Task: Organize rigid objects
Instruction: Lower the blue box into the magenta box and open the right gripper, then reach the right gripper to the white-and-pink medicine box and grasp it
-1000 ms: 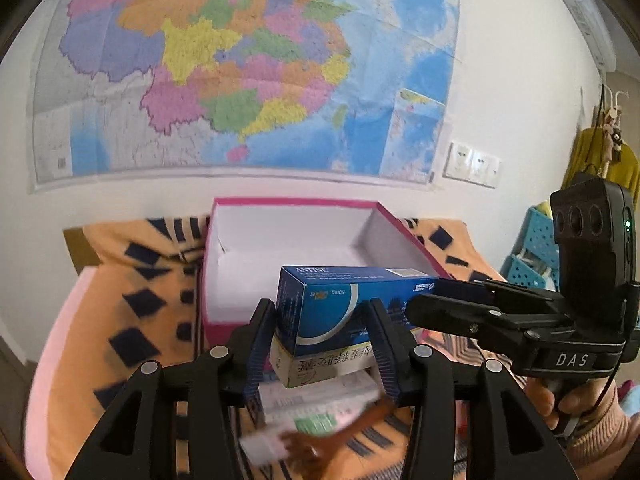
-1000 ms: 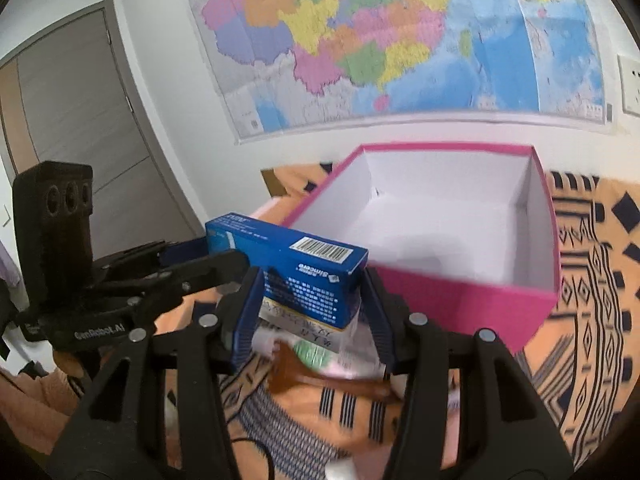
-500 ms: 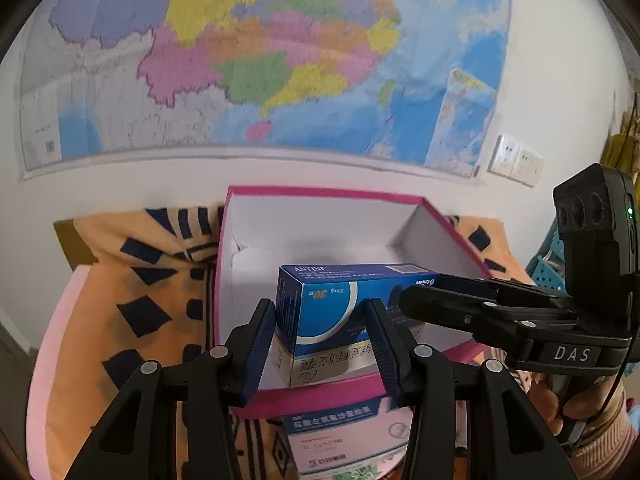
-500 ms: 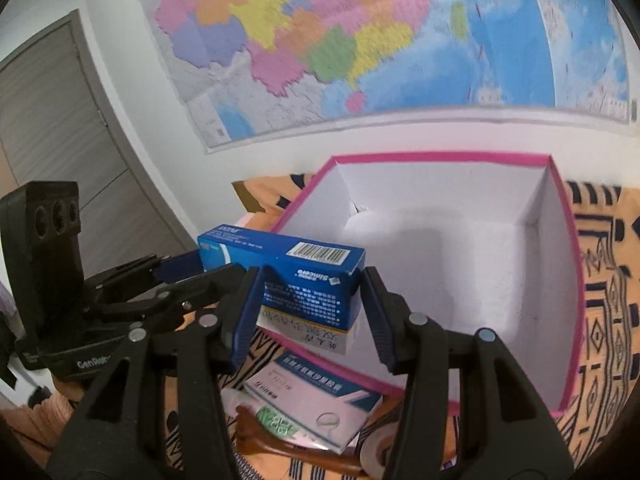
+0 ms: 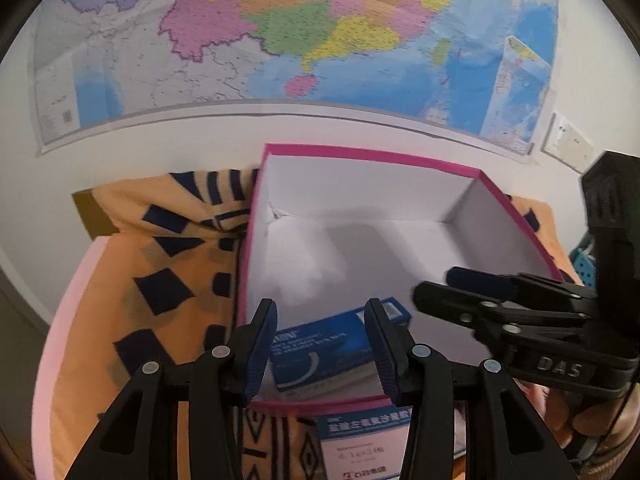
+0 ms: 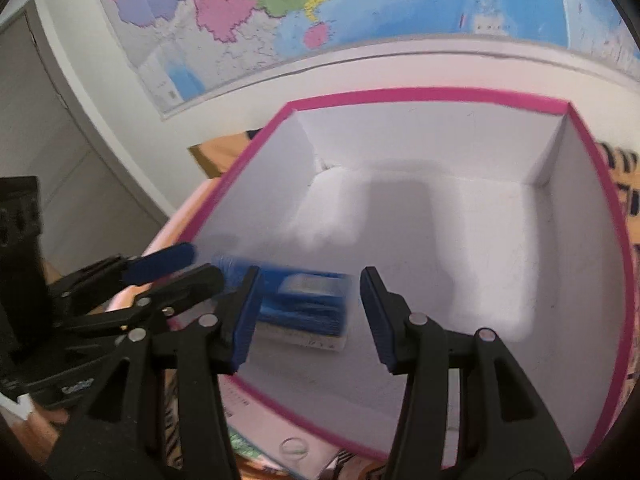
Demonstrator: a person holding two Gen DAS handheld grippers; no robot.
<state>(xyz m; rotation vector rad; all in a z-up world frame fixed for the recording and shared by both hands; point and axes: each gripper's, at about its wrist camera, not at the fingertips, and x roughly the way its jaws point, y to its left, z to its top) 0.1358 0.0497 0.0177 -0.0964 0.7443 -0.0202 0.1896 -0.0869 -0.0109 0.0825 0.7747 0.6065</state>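
Note:
A blue medicine box (image 5: 332, 350) lies on a paler box inside the pink-rimmed white box (image 5: 360, 156), near its front left corner. It also shows, blurred, in the right wrist view (image 6: 308, 304). My left gripper (image 5: 322, 346) is open above it, fingers apart from its sides. My right gripper (image 6: 306, 316) is open too, over the same boxes inside the pink-rimmed box (image 6: 400, 94). The right gripper (image 5: 460, 296) shows from the side in the left wrist view.
The pink-rimmed box sits on an orange patterned cloth (image 5: 160, 280) on a pink-edged table. A white and blue medicine box (image 5: 360, 440) lies in front of it. A map (image 5: 280, 32) hangs on the wall behind. A door (image 6: 48, 160) is at the left.
Both grippers carried the stacked blue and pale boxes forward over the pink rim, opened and let them go. The boxes now lie inside the pink-rimmed box.

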